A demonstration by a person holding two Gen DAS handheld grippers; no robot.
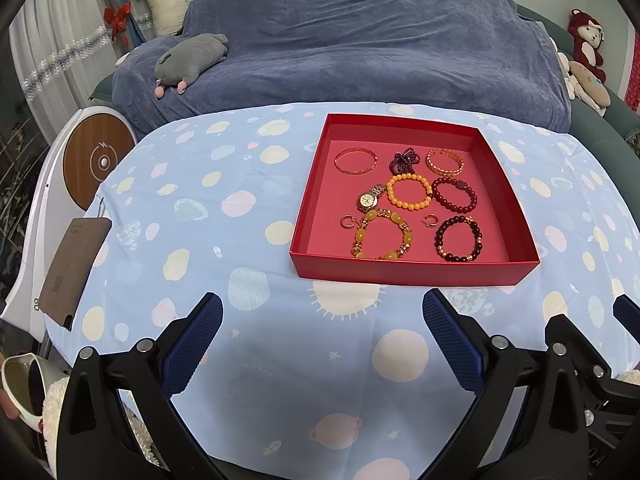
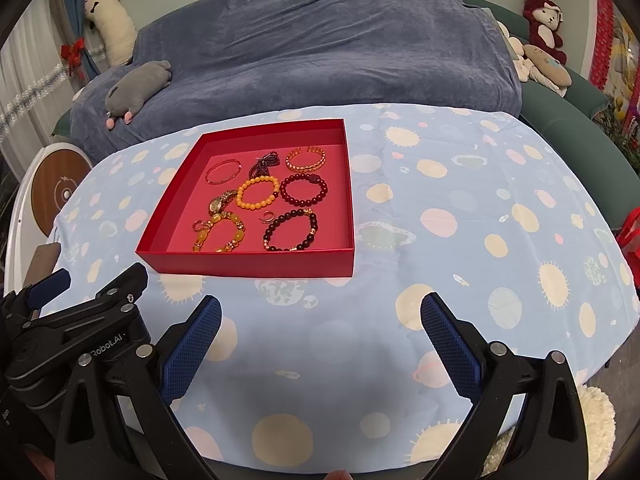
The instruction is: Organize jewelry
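A red open box [image 1: 412, 270] [image 2: 248, 265] sits on the patterned blue tablecloth. Inside lie several pieces: a thin gold bangle [image 1: 355, 161], a gold cuff [image 1: 445, 161], an orange bead bracelet [image 1: 409, 192] [image 2: 258, 192], dark red bead bracelets [image 1: 453, 195] [image 2: 303, 189], a chunky amber bracelet [image 1: 382, 239] [image 2: 220, 235], a watch [image 1: 369, 198] and small rings. My left gripper [image 1: 322, 308] is open, empty, and hovers just in front of the box. My right gripper [image 2: 320, 310] is open and empty, in front of the box's right corner.
A sofa under a dark blue cover [image 1: 360, 48] stands behind the table, with a grey plush toy [image 1: 192, 60] on it. A round wooden-topped device [image 1: 98, 160] and a brown case [image 1: 76, 268] sit at the table's left edge. Bare cloth [image 2: 480, 220] lies right of the box.
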